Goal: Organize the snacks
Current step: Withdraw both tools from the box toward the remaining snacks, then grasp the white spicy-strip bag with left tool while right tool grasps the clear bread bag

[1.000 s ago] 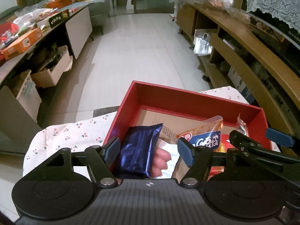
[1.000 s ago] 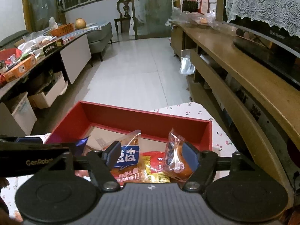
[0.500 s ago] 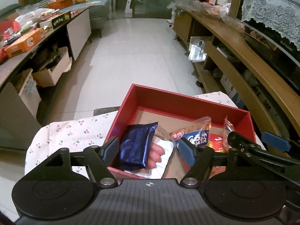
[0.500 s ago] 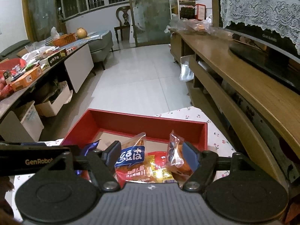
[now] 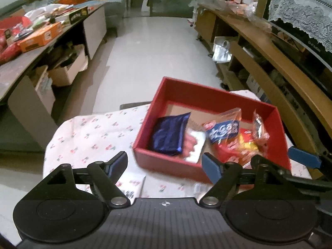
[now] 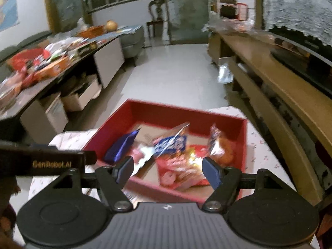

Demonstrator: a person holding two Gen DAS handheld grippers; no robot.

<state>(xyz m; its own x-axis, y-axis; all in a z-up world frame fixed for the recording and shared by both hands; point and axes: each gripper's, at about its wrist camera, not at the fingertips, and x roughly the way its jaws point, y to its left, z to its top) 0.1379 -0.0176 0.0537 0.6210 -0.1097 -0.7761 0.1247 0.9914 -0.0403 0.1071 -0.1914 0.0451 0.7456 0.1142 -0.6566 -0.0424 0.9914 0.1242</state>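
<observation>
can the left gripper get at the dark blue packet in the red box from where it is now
Probably yes. The left gripper is open and empty, with the dark blue packet lying uncovered at the left end of the red box, just ahead. Only the box's low near wall stands between them, so it would have to reach over that.

We are looking through dim, greenish indoor light; the pale floor [image 5: 157, 47] ahead of the tongs is glaring; the snack packets [image 6: 176, 151] in the red box [image 6: 166, 110] just beyond the fingertips are smearing with motion blur; fisheye edges are bowing the shelves [image 5: 280, 68] rightward and darkening the corners.
</observation>
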